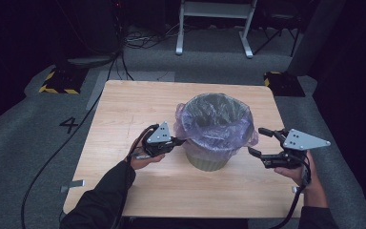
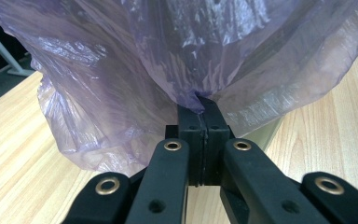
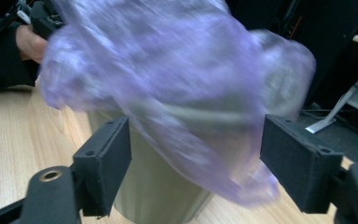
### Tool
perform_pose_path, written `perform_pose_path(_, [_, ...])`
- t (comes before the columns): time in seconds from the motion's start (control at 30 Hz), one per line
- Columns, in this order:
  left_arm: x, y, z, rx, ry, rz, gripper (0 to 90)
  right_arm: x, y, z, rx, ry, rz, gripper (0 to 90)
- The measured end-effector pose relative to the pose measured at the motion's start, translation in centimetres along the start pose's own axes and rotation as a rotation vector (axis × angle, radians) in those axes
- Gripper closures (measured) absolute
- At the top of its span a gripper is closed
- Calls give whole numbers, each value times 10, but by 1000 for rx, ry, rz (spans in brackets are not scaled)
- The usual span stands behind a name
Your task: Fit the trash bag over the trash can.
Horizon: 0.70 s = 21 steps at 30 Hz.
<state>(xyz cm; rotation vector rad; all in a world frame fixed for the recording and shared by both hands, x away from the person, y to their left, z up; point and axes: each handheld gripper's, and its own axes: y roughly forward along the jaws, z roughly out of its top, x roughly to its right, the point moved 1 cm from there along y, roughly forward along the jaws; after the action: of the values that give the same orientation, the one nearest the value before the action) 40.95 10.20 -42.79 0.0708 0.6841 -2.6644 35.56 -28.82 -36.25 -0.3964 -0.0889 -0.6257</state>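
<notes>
A pale green bin (image 1: 208, 160) stands in the middle of the wooden table (image 1: 124, 109), lined with a thin purple plastic bag (image 1: 217, 119) that drapes over its rim. My left gripper (image 1: 178, 141) is at the bin's left side, shut on a fold of the bag (image 2: 200, 100). At the bin's right, my right gripper (image 1: 259, 141) is open, its jaws spread wide. In the right gripper view the bag (image 3: 168, 88) hangs blurred over the bin (image 3: 158, 191) between and beyond the fingers (image 3: 105, 163), with nothing pinched.
The table's near edge lies just behind both hands. Beyond the table are a grey carpet, cables, a white metal frame (image 1: 214, 24) and black boxes with yellow-striped edges (image 1: 59, 81). The other hand (image 3: 30, 42) appears far left in the right gripper view.
</notes>
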Motion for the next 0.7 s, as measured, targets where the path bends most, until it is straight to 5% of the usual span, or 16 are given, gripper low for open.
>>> perform_pose_path(0.13, [3,-1,0,1,14,5,886,-10,7,7,-24,-38,-72,329])
perform_pose_path(0.2, [3,-1,-1,-9,20,7,893,-14,8,7,-14,-59,-62,578])
perform_pose_path(0.3, [4,-1,-3,-13,22,7,896,-17,7,4,-28,-106,-75,761])
perform_pose_path(0.5, [5,3,-10,-50,43,26,897,-24,4,-8,-48,-126,-35,889])
perform_pose_path(0.7, [4,13,-22,-140,94,74,897,-21,19,-32,-178,-117,18,895])
